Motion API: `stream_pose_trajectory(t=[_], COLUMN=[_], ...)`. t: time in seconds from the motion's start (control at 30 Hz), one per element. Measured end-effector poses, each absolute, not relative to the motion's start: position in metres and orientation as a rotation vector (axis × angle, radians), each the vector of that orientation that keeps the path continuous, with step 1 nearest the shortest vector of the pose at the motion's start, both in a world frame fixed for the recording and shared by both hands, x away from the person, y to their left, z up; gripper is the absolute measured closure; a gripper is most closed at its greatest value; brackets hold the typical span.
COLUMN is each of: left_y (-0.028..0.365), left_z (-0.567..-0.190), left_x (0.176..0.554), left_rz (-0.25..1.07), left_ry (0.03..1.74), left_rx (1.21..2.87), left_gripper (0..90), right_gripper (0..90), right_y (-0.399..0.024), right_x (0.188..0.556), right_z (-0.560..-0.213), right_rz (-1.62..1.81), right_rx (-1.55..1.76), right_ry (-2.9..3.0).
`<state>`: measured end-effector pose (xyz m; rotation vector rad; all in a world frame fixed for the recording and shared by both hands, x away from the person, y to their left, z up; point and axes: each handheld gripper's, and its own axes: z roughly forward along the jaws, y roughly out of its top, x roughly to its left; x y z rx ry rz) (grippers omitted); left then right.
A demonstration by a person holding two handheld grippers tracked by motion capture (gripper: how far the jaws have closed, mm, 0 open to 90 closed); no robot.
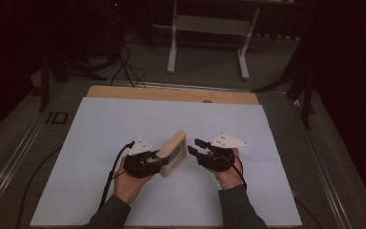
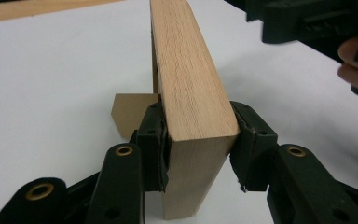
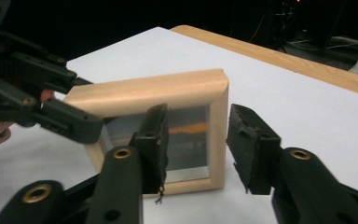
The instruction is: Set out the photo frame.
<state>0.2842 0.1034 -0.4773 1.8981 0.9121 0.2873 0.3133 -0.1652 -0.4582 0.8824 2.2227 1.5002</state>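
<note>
Left gripper view: left hand-held gripper [image 2: 200, 140] clamps the wooden picture frame [image 2: 191, 93], upright on the table [image 2: 51, 70]. Right hand-held gripper [image 3: 196, 140] stands half-open beside it; second grip remains.

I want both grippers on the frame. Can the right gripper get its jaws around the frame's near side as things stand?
Probably yes. The right gripper faces the wooden picture frame, jaws open, one on each side of its upright edge, with nothing between. The left gripper clamps the opposite end, keeping it upright.
</note>
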Motion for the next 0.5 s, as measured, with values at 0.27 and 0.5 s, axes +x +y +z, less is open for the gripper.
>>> stream_pose_trajectory(t=[0.27,0.5], left_y=[0.095,0.089], left_z=[-0.477,-0.478], left_x=[0.276,0.269], left_rz=[0.338,0.344], left_ry=[0.835,0.779], left_rx=[1.947,1.964], left_gripper=[60.2,60.2], right_gripper=[78.2,88.1], right_y=[-0.169,-0.171], right_x=[0.310,0.310], right_z=[-0.454,-0.452], right_rz=[1.509,1.500], right_rx=[0.858,0.842], right_ry=[2.175,2.157])
